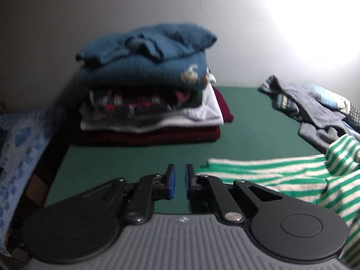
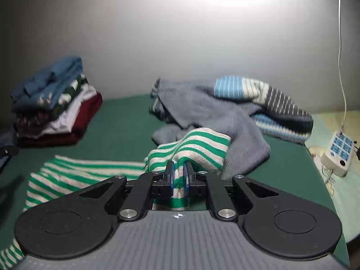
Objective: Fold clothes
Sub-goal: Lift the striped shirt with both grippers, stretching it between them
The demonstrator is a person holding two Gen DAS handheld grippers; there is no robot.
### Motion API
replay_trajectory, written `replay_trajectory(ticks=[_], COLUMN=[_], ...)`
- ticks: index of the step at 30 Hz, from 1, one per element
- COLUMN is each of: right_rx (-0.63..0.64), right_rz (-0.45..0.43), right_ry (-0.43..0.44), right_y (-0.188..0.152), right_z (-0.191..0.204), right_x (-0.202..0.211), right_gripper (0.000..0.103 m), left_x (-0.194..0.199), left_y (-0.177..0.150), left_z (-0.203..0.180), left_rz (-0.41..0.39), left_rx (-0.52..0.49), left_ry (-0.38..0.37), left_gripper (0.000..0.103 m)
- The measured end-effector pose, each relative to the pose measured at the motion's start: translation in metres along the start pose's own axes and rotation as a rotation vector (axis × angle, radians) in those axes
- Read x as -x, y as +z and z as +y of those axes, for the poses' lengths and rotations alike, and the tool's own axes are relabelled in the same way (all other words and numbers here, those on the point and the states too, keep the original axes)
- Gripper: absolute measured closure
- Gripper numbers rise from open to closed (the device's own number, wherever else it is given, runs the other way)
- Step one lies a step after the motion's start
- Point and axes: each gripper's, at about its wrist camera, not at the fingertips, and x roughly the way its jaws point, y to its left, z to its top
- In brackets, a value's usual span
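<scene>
While pinching a bunched fold of the green-and-white striped shirt (image 2: 198, 148), right gripper (image 2: 178, 177) clamped on soft, light knit sprawled across the green bed sheet (image 2: 121, 121); left gripper (image 1: 178, 183) empty, jaws narrowly parted just beside the shirt's edge. Likely limp and droopy, best taken at hem or shoulder seam. No containers visible; 1 folded stack (image 1: 148, 85) and 1 loose grey-blue heap (image 2: 225, 110) behind.

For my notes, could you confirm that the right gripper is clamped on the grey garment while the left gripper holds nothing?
Not quite: the right gripper is clamped on the green-striped garment, as the right wrist view shows. The left gripper indeed holds nothing.
</scene>
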Motion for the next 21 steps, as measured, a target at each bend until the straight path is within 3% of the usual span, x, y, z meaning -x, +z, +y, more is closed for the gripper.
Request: replay_trajectory(ticks=[3, 6, 8, 10, 12, 13, 14, 15, 16, 17, 18, 19, 20, 21], right_rx=[-0.102, -0.273, -0.336, -0.383, -0.388, -0.386, -0.391, -0.392, -0.393, -0.393, -0.397, -0.391, -0.379, -0.368], right_rz=[0.046, 0.016, 0.040, 0.045, 0.048, 0.055, 0.064, 0.063, 0.061, 0.060, 0.054, 0.046, 0.035, 0.019], right_ry=[-0.006, -0.047, -0.059, -0.024, 0.019, 0.036, 0.021, 0.017, 0.013, 0.009, 0.016, 0.030, 0.037, 0.044], right_y=[-0.011, -0.016, -0.019, -0.019, -0.017, -0.016, -0.016, -0.014, -0.012, -0.011, -0.009, -0.007, -0.005, -0.002], right_z=[-0.016, -0.043, -0.054, -0.061, -0.060, -0.059, -0.056, -0.053, -0.050, -0.046, -0.044, -0.042, -0.040, -0.038], right_x=[-0.006, 0.001, -0.003, -0.011, -0.024, -0.031, -0.038, -0.040, -0.042, -0.044, -0.043, -0.040, -0.036, -0.029], right_gripper=[0.064, 0.056, 0.053, 0.052, 0.042, 0.042, 0.042, 0.045, 0.050, 0.065, 0.078, 0.080, 0.081, 0.086], left_x=[-0.015, -0.030, -0.039, -0.049, -0.061, -0.066, -0.072, -0.075, -0.078, -0.079, -0.077, -0.076, -0.074, -0.073], left_y=[-0.014, -0.026, -0.033, -0.038, -0.034, -0.032, -0.029, -0.026, -0.022, -0.019, -0.017, -0.015, -0.013, -0.011], left_z=[-0.002, -0.008, -0.011, -0.014, -0.017, -0.021, -0.025, -0.030, -0.035, -0.039, -0.043, -0.047, -0.050, -0.054], left_rz=[0.053, 0.084, 0.105, 0.118, 0.108, 0.100, 0.092, 0.088, 0.084, 0.079, 0.078, 0.078, 0.077, 0.076], left_rx=[0.004, 0.003, 0.002, 0.014, 0.033, 0.035, 0.036, 0.023, 0.009, -0.001, -0.012, -0.024, -0.035, -0.047], left_ry=[-0.032, -0.046, -0.056, -0.085, -0.111, -0.108, -0.103, -0.096, -0.089, -0.104, -0.106, -0.106, -0.107, -0.107], left_gripper=[0.071, 0.053, 0.050, 0.039, 0.023, 0.017, 0.016, 0.017, 0.028, 0.037, 0.066, 0.081, 0.082, 0.090])
